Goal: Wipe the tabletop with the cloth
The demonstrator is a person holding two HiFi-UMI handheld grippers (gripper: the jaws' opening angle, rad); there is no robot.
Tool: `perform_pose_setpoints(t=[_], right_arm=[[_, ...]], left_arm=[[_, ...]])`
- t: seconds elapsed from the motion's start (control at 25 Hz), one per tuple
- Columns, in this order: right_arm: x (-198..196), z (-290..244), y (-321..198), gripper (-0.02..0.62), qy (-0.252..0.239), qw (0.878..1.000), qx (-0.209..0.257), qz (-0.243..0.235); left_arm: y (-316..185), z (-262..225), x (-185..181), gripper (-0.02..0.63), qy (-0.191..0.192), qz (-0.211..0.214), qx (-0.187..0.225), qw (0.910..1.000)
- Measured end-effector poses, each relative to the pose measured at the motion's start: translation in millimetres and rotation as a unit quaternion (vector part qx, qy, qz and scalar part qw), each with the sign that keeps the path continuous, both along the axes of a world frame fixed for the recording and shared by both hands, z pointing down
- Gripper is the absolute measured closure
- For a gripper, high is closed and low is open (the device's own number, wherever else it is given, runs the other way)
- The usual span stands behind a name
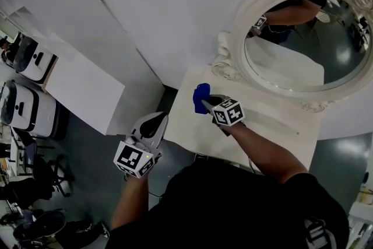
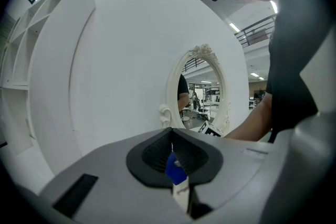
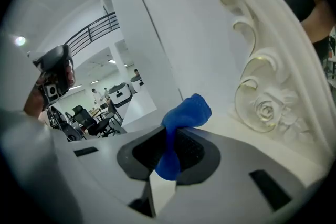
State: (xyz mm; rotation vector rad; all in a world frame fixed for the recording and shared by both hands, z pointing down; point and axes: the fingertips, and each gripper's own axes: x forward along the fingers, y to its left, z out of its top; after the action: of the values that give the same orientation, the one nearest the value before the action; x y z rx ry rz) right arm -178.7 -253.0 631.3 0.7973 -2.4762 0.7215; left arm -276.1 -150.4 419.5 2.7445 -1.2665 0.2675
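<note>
Right tongs [image 1: 206,104] clamped on blue cloth [image 3: 187,113] over white tabletop [image 1: 274,119]; left tongs [image 2: 172,145] together, off its edge.

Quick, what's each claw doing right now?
Left claw: closed, gripping nothing.
Right claw: closed on the blue cloth.

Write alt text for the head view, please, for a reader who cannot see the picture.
Seen from above, the right gripper holds a blue cloth at the far left corner of a small white tabletop, beside an oval mirror in an ornate white frame. The left gripper hangs off the table's left edge, above the grey floor.
</note>
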Motion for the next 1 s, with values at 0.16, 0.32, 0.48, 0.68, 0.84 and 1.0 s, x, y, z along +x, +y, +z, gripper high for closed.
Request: perform_pose_setpoints(t=[0.16,0.32,0.48,0.68,0.84,1.0], right_arm=[[-34,32,-11,0.555,-0.012,0.999,-0.036,-0.003],[-66,63,-16,0.555,-0.025,0.997,-0.07,-0.007],[-88,102,-21,0.555,-0.035,0.994,-0.106,-0.011],[-105,145,-20,0.555,-0.037,0.989,-0.146,-0.005],[-118,167,-21,0.555,-0.044,0.985,-0.165,0.006],[-120,188,-20,0.555,-0.03,0.983,-0.182,0.02]], left_arm=[[-3,9,-13,0.594,-0.005,-0.007,-0.013,0.9999],[-8,17,-28,0.594,-0.012,-0.013,-0.024,0.9996],[-14,27,-40,0.594,-0.015,-0.017,-0.035,0.9991],[-16,35,-52,0.594,-0.022,-0.02,-0.046,0.9985],[-16,41,-65,0.594,-0.026,-0.028,-0.057,0.9976],[-16,43,-75,0.594,-0.031,-0.036,-0.063,0.9969]])
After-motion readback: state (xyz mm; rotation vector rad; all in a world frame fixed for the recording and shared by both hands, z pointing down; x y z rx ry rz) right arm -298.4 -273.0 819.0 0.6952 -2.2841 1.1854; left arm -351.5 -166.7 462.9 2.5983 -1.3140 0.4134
